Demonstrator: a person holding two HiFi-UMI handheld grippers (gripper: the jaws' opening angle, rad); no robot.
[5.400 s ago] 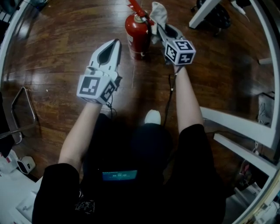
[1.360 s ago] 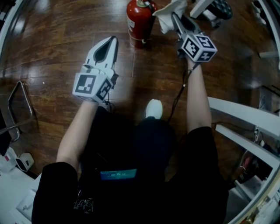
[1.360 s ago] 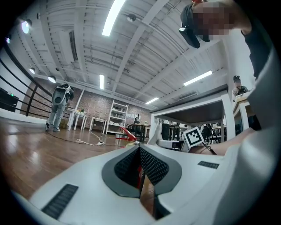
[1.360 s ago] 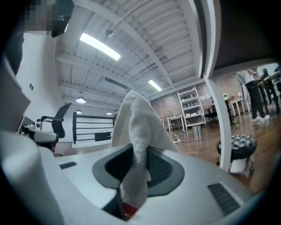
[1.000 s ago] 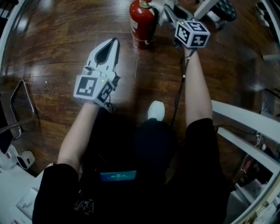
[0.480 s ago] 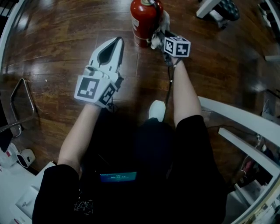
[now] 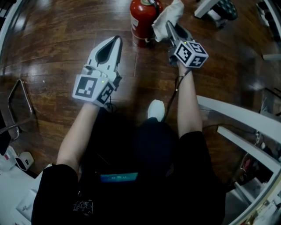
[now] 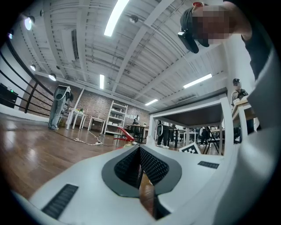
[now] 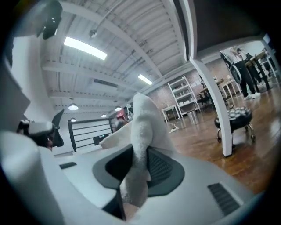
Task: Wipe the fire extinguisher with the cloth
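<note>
Shifted right of the fire extinguisher (image 7: 142, 17), right gripper (image 7: 168, 25) fingers (image 9: 163, 168) clamp the cloth (image 7: 169, 13) — left gripper (image 7: 116, 39) closed, empty.

We lose the top of the extinguisher (image 7: 141, 19) past the head view's upper edge. Ahead of the jaws of the right gripper (image 7: 168, 27), the pinched cloth (image 9: 142, 129) covers most of it, leaving a small red blur.

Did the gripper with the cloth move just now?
Yes. The right gripper, holding the cloth, shifted right, a little away from the fire extinguisher.
</note>
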